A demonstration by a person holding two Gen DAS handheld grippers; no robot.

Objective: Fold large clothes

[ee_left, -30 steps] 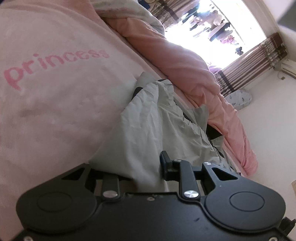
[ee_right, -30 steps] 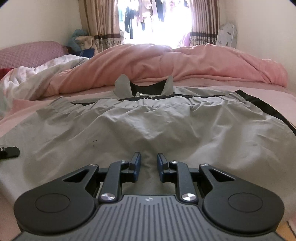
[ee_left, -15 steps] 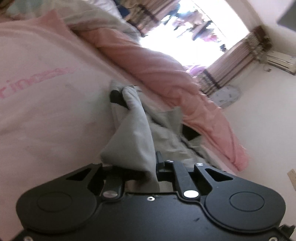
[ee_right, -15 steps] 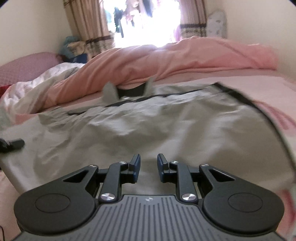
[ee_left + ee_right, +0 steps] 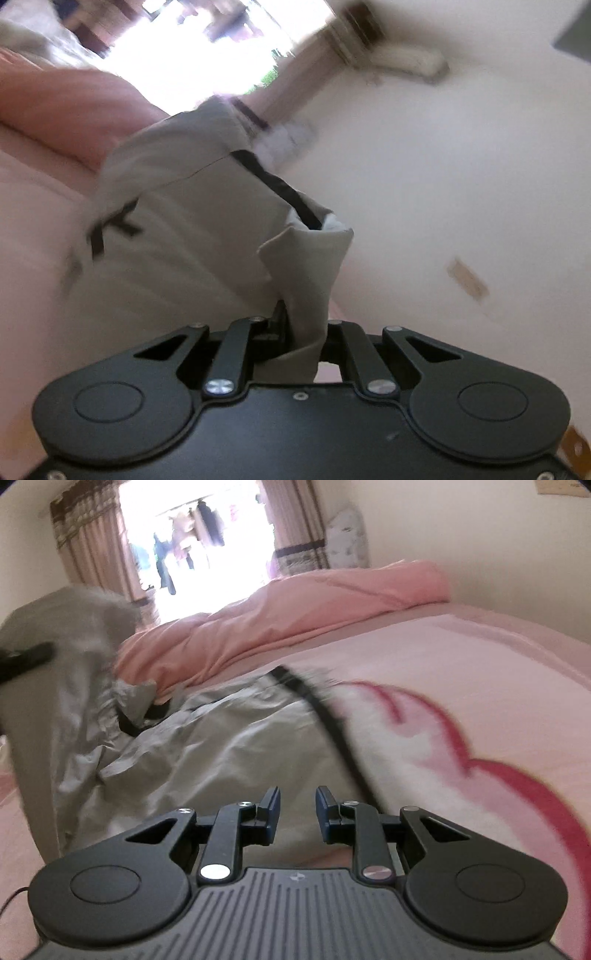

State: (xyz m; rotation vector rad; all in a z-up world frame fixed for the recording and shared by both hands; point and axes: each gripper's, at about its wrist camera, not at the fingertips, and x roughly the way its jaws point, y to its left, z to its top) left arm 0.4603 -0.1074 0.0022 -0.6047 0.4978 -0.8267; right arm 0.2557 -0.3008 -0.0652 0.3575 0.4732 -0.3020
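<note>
A large grey garment with black trim (image 5: 207,746) lies on the pink bed. My left gripper (image 5: 304,325) is shut on a bunched edge of the grey garment (image 5: 192,214) and holds it lifted in the air, with the cloth hanging away from the jaws. In the right wrist view that raised part (image 5: 62,638) stands up at the left. My right gripper (image 5: 297,810) is open and empty, low over the garment's near right edge, beside its black trim (image 5: 332,723).
A pink blanket with a red pattern (image 5: 461,716) covers the bed. A bunched pink duvet (image 5: 295,616) lies at the far side under a bright window with curtains (image 5: 199,546). White walls (image 5: 461,166) stand to the right.
My left gripper has lifted its held part of the garment up and over toward the right. My right gripper has shifted right to the garment's trimmed edge, staying open.
</note>
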